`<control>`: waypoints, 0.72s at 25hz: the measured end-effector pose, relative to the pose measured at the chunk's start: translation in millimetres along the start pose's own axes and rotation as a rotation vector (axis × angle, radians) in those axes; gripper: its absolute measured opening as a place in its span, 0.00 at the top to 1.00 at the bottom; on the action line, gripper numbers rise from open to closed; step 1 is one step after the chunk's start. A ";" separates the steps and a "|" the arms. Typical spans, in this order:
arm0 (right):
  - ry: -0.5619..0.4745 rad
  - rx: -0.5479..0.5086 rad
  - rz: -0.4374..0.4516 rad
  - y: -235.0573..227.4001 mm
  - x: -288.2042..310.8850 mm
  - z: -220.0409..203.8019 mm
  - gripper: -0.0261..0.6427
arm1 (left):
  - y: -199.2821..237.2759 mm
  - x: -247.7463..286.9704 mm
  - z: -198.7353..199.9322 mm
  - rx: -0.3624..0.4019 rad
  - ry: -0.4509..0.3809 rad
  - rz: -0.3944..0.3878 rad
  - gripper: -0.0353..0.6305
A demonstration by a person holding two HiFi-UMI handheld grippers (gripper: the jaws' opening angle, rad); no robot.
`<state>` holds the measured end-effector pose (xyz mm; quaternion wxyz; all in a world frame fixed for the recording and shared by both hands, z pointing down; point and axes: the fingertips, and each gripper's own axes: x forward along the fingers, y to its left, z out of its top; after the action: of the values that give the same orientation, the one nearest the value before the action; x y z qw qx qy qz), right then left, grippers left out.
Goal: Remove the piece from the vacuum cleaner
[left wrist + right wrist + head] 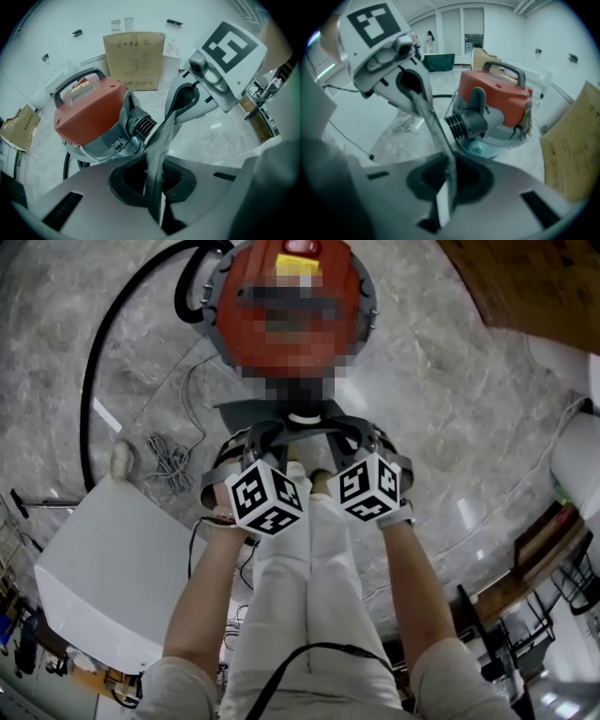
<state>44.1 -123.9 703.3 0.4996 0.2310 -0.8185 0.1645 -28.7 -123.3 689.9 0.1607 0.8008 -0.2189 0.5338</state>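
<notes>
Now, left gripper (152, 180) and right gripper (447, 180) both clamped on 1 thin grey piece (158, 145), edge-on between them, vacuum cleaner (93, 110) just ahead of jaws, open floor (450, 399) either side, distant person (428, 40) only in right gripper view

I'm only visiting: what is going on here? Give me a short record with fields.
Machine: orange-topped vacuum cleaner on the grey floor
Hose: black hose, curving across the floor
Part: thin grey piece, held in front of the machine
Left gripper: shut on one end of the piece
Right gripper: shut on its other end
</notes>
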 end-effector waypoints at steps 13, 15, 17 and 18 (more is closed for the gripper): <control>0.036 -0.032 -0.040 3.6 -12.7 8.2 0.92 | 6.0 19.6 -11.4 -0.082 0.011 -0.004 0.90; 0.034 -0.051 -0.048 5.6 -17.2 13.9 0.92 | 7.2 24.2 -14.6 -0.099 0.019 -0.009 0.90; 0.031 -0.074 -0.054 7.2 -20.5 19.8 0.92 | 7.3 29.3 -18.1 -0.114 0.027 -0.015 0.90; 0.031 -0.087 -0.056 7.6 -21.4 21.7 0.92 | 6.9 31.4 -19.3 -0.120 0.030 -0.019 0.90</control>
<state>32.3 -123.9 674.2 0.5264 0.2294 -0.8101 0.1184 -37.0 -125.4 726.5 0.2166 0.7838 -0.2405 0.5300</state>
